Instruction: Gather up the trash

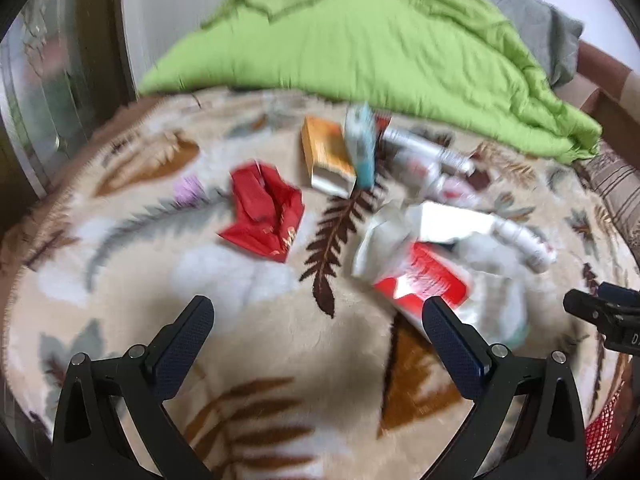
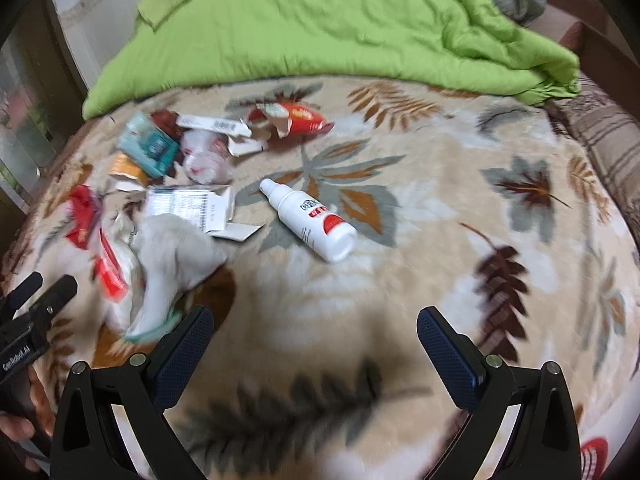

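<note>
Right wrist view alone shows the white spray bottle clearly; left wrist view shows the red wrapper unobstructed; both grippers' jaws gape empty.

"GenRobot.AI" is showing in white letters on the left gripper, coming in at nine o'clock of the right wrist view. The white spray bottle near centre is carrying a red-and-black label, but blur is keeping it unreadable.
</note>
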A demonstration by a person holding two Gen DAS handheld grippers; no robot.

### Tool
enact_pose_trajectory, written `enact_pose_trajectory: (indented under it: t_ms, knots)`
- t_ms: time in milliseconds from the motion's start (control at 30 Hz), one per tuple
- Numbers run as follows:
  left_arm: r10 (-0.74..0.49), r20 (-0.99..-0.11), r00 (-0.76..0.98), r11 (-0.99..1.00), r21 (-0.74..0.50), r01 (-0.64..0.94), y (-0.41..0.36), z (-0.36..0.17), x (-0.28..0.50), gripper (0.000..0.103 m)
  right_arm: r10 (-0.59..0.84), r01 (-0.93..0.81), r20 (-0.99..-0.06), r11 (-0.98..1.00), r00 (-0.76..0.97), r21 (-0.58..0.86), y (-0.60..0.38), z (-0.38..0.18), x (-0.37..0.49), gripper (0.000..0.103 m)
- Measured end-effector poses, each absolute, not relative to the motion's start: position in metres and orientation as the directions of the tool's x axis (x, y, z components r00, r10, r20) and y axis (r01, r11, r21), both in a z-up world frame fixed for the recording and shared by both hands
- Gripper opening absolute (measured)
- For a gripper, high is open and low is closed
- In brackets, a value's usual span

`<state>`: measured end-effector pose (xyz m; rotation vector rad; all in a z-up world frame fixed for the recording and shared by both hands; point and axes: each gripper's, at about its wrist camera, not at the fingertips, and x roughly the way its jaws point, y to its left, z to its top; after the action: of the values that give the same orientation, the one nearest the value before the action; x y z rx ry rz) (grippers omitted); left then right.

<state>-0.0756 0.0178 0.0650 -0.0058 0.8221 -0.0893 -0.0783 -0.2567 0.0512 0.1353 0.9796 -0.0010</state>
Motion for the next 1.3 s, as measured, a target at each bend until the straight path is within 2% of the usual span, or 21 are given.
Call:
enact_pose_trajectory:
  t_ms: [267,500,800,900,1300]
  knots:
    - [-0.080,-0.542,0.836,0.996,-0.003,0.094,0.021,0.126,-0.171,0.103,0.084,0.032,-0.701,0.988,0.708,0.151,-0.239,0.097,-0.174,0.103]
    - [-0.111,-0.454,0.884,0.994,-0.033,0.108,0.027,0.146,-0.241,0.103,0.084,-0.008,-0.585,0.991,0.807,0.132,-0.219,0.127,-0.244,0.103]
    - [-0.116,-0.435,0.893,0.992,0.002,0.130,0.026,0.152,-0.274,0.103,-0.007,0.025,-0.490,0.999,0.872,0.030,-0.210,0.147,-0.295,0.103]
    - [-0.100,-0.432,0.896,0.993,0.009,0.115,0.026,0.155,-0.278,0.103,-0.046,0.057,-0.497,0.998,0.866,0.007,-0.210,0.147,-0.299,0.103]
    - [-0.088,-0.436,0.895,0.991,0.052,0.123,0.017,0.164,-0.291,0.103,-0.055,0.054,-0.492,0.998,0.869,-0.016,-0.201,0.152,-0.316,0.103]
